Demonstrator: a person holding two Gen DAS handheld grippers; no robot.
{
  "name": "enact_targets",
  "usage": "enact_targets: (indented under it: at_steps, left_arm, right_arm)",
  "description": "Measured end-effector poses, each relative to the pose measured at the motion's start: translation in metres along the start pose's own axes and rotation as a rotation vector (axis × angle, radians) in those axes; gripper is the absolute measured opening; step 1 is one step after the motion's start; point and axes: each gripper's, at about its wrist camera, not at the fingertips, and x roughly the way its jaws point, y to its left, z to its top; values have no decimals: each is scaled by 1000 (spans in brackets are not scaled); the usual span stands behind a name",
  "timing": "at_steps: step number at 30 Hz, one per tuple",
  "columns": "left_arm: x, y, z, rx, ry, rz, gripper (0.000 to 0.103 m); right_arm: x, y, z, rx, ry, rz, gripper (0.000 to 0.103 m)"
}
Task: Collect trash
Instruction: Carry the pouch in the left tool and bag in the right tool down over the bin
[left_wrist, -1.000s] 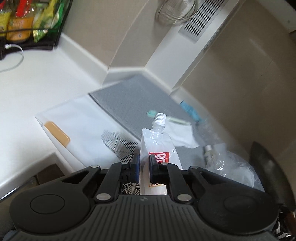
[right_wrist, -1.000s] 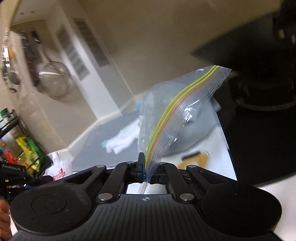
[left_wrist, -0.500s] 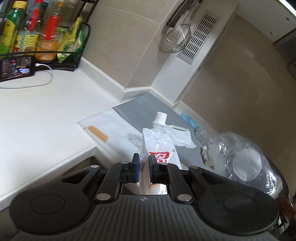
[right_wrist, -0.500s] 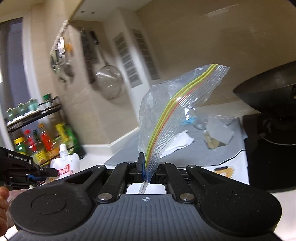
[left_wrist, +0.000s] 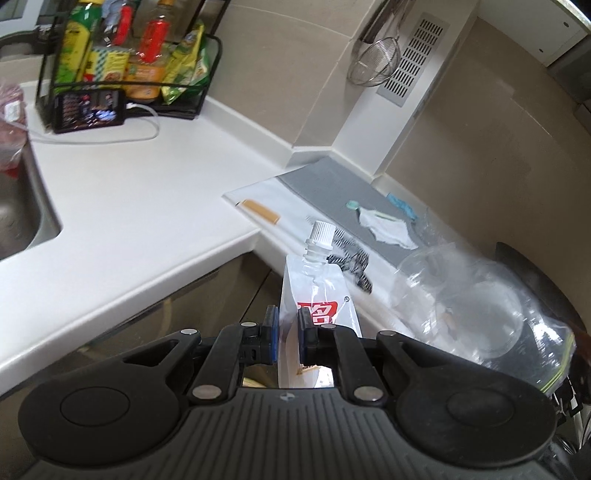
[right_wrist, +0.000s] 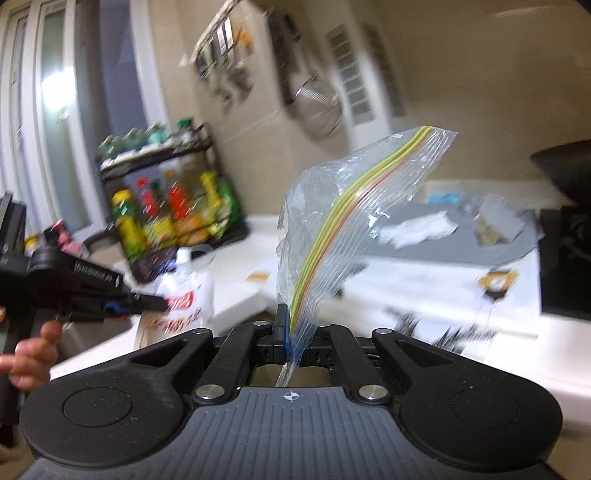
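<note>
My left gripper (left_wrist: 287, 332) is shut on a white spouted drink pouch (left_wrist: 317, 295) with a red label, held upright in the air off the counter's corner. The pouch (right_wrist: 186, 291) and left gripper (right_wrist: 147, 304) also show at the left of the right wrist view. My right gripper (right_wrist: 295, 339) is shut on a clear zip bag (right_wrist: 354, 221) with a green, yellow and red seal; the bag stands up from the jaws. The bag (left_wrist: 480, 302) also shows to the right of the pouch. A crumpled white tissue (left_wrist: 388, 229) and a blue scrap (left_wrist: 400, 205) lie on the grey mat (left_wrist: 332, 184).
The white counter (left_wrist: 147, 206) wraps around a corner. A sink (left_wrist: 18, 206) is at the left. A black rack of bottles (left_wrist: 129, 62) and a phone (left_wrist: 88, 109) stand at the back. A dark wok (left_wrist: 532, 266) sits at the right. A strainer (left_wrist: 375, 64) hangs on the wall.
Both grippers have pulled back and away from the counter, carrying the pouch and the bag. More of the counter, the sink and the rack have come into view. The right wrist view is now motion-blurred.
</note>
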Motion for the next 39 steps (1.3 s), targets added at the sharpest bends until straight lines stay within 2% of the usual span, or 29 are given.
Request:
enact_targets:
  at_steps: [5, 12, 22, 39]
  left_arm:
    - [-4, 14, -17, -16, 29, 9, 10]
    - [3, 24, -41, -11, 69, 44, 10]
    - [26, 32, -63, -8, 106, 87, 10]
    - [60, 37, -83, 11, 175, 118, 10]
  right_arm:
    - [2, 15, -22, -17, 95, 36, 3]
    - [17, 25, -45, -46, 188, 19, 3]
    - [40, 26, -62, -92, 271, -8, 3]
    - [66, 20, -88, -92, 385, -43, 3]
